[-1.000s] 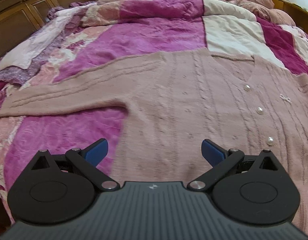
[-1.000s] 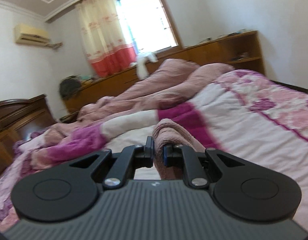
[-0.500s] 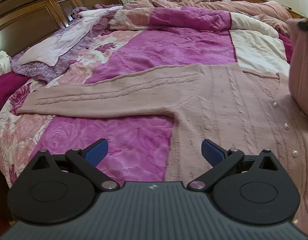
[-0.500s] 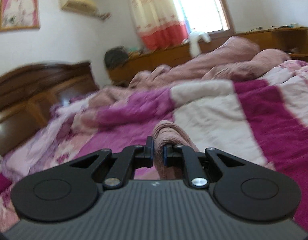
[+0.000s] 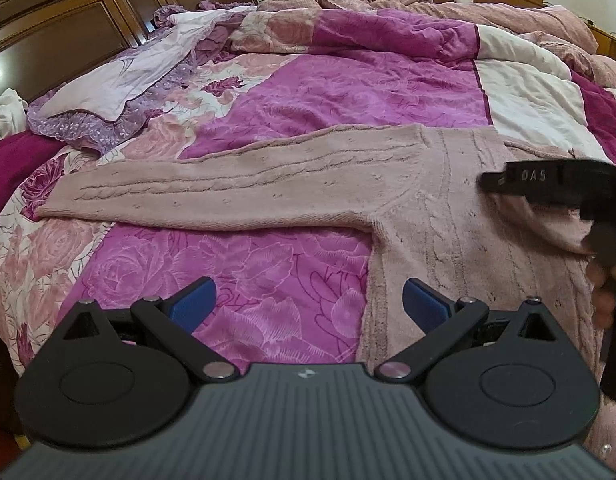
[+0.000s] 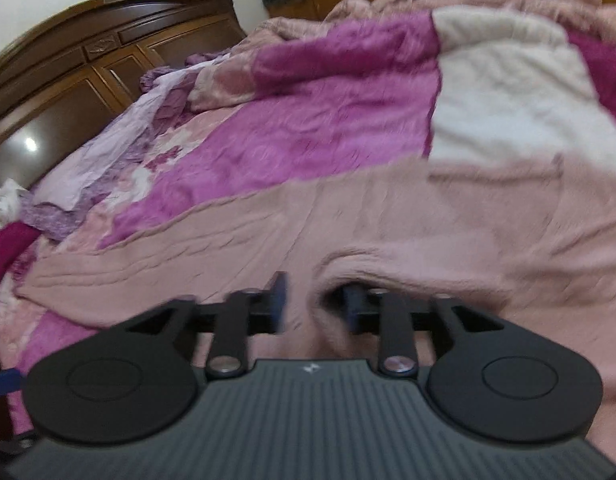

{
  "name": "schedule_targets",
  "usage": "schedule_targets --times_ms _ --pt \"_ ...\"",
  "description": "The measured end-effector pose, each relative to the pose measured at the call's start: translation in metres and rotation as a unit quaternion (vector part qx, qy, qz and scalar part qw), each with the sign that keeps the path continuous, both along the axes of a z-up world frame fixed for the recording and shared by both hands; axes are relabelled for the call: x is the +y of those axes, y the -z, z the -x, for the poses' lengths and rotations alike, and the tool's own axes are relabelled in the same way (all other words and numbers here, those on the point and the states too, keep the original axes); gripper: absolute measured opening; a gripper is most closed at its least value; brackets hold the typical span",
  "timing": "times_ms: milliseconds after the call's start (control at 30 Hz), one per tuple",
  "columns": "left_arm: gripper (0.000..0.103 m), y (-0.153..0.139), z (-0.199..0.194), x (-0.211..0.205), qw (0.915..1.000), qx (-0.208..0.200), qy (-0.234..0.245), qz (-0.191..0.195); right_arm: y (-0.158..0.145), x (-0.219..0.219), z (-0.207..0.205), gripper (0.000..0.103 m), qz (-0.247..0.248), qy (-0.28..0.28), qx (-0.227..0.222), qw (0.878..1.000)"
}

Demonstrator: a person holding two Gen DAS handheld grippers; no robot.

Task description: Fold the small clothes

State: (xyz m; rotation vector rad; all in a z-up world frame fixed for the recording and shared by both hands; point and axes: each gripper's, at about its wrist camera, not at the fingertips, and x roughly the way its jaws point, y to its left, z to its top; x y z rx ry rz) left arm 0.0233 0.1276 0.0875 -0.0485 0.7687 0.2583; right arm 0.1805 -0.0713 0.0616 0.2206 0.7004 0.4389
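- One dusty-pink cable-knit cardigan (image 5: 448, 216) is lying flat on the magenta floral quilt (image 5: 308, 92), one sleeve stretching leftward.
- My left gripper (image 5: 308, 300) is hovering spread wide, gripping nothing.
- My right gripper (image 6: 314, 304) is opening, a folded-over sleeve bunching loosely between its jaws.

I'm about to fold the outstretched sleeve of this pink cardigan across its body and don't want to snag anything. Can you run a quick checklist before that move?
1. Left gripper open and empty: ok, nothing sits between its blue pads.
2. Right gripper free of the cardigan: not ok, its jaws are opening and a fold of knit lies between them.
3. Left sleeve laid flat and straight on the quilt: ok.
4. Sleeve cuff clear of the lilac pillow: ok.
5. Left gripper lined up on the sleeve: not ok, it points at the quilt and the side hem below the sleeve.
6. Other sleeve laid across the body: cannot tell, blurred.
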Motion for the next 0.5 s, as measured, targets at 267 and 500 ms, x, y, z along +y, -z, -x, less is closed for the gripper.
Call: schedule_targets --times_ms 267,500 --pt "0.103 -0.013 -0.015 -0.009 0.9996 -0.020 0.021 -0.008 -0.019 -0.042 0.036 0.065 -0.055 0.008 0.002 0.998" --pt "0.103 -0.031 -0.040 -0.051 0.9949 -0.046 0.084 -0.032 -0.031 -0.101 0.061 0.065 -0.011 0.075 -0.018 0.997"
